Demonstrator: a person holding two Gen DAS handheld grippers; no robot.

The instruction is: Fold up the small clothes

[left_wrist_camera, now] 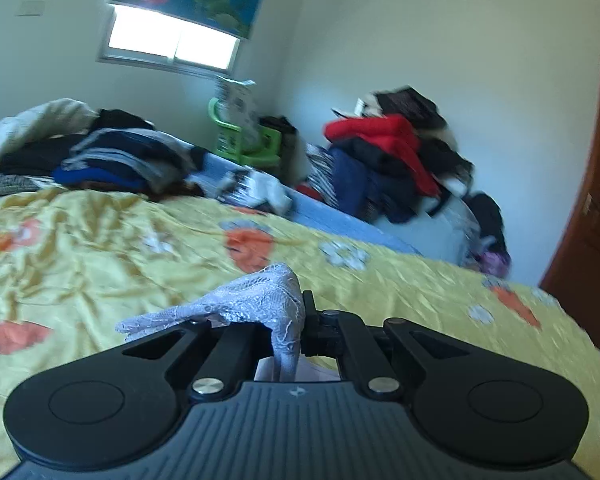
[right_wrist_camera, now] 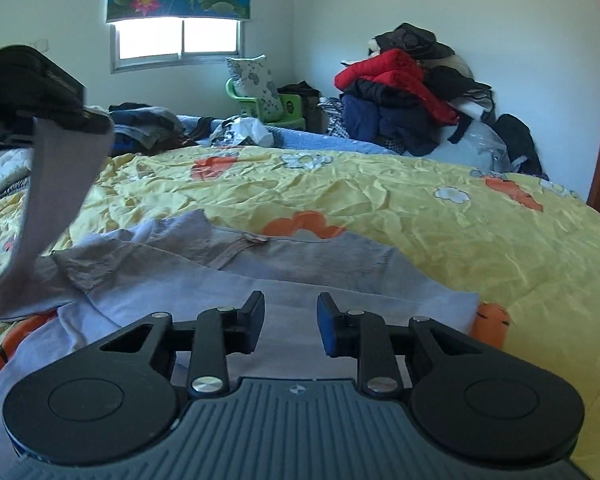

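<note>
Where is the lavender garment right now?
The lavender garment lies on the yellow bedspread before the open right gripper; the left gripper lifts its lace edge.

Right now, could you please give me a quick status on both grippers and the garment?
Left gripper shut on lavender garment, lace edge lifted. Right gripper open, low over garment on yellow bedspread. Nothing in the way nearby.

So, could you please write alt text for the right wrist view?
The open right gripper hovers over a pale lilac garment lying on a yellow floral bedspread. At left, the left gripper lifts one end of it. Piled clothes sit behind.
</note>
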